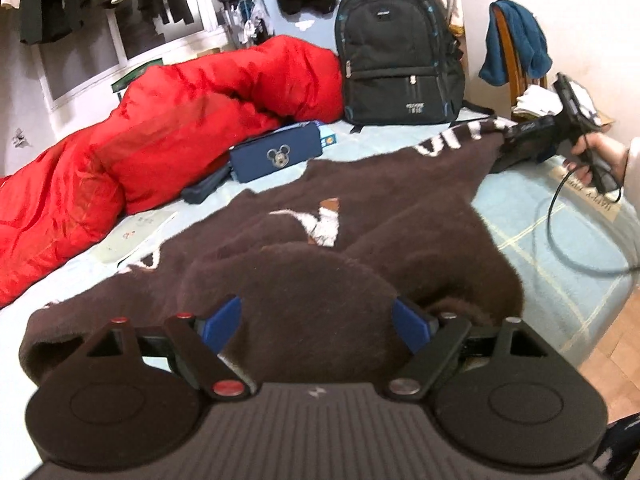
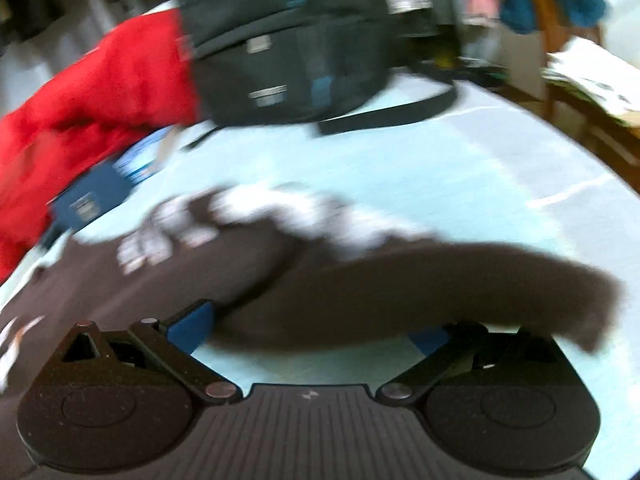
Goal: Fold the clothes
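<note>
A fuzzy dark brown sweater (image 1: 360, 200) with white lettering lies spread and rumpled on the pale blue bed (image 1: 540, 208). My left gripper (image 1: 316, 322) is at its near edge, its blue fingers (image 1: 224, 324) wide apart and open, with a mound of brown cloth bulging between them. My right gripper (image 1: 505, 136), held by a hand (image 1: 592, 152), is at the sweater's far right corner. In the blurred right wrist view, the right gripper (image 2: 312, 332) also has its jaws wide apart. A band of sweater (image 2: 400, 280) drapes across its fingers (image 2: 192, 328).
A red padded quilt (image 1: 180, 120) fills the bed's left side. A black backpack (image 1: 396, 52) stands at the back, with a navy pouch (image 1: 276, 156) in front. A chair with a teal towel (image 1: 516, 40) and wooden floor (image 1: 616, 340) are right. A cable (image 1: 560, 232) loops over the bed.
</note>
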A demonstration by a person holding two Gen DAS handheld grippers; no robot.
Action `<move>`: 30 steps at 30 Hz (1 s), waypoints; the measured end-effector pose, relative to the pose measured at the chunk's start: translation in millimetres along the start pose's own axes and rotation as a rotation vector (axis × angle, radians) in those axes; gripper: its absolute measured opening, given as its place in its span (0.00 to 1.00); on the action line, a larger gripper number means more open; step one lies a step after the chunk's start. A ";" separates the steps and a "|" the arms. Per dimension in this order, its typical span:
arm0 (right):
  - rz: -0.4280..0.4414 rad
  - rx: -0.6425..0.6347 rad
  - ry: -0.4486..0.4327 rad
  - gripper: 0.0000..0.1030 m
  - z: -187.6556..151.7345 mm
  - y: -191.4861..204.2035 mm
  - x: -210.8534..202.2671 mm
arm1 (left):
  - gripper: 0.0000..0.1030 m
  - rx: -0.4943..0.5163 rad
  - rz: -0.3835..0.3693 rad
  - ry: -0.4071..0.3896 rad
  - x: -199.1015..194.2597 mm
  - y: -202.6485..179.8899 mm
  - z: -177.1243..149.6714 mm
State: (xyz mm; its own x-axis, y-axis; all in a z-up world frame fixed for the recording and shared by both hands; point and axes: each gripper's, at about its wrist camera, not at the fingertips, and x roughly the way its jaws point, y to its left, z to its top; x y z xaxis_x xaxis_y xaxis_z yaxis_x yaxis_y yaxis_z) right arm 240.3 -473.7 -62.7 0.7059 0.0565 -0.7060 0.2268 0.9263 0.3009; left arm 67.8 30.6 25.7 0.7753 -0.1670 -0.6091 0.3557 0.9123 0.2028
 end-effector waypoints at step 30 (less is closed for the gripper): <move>0.486 -0.268 0.231 1.00 -131.0 123.5 -88.4 | 0.84 0.042 -0.011 0.059 -15.0 -16.7 -30.5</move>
State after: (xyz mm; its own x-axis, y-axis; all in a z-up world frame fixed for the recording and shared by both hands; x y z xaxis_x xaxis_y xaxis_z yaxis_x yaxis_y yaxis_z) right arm 118.0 -315.5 -47.2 0.5151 0.5488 -0.6584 -0.2838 0.8340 0.4732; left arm 34.4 29.2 8.0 0.7400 -0.1532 -0.6549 0.3860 0.8941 0.2270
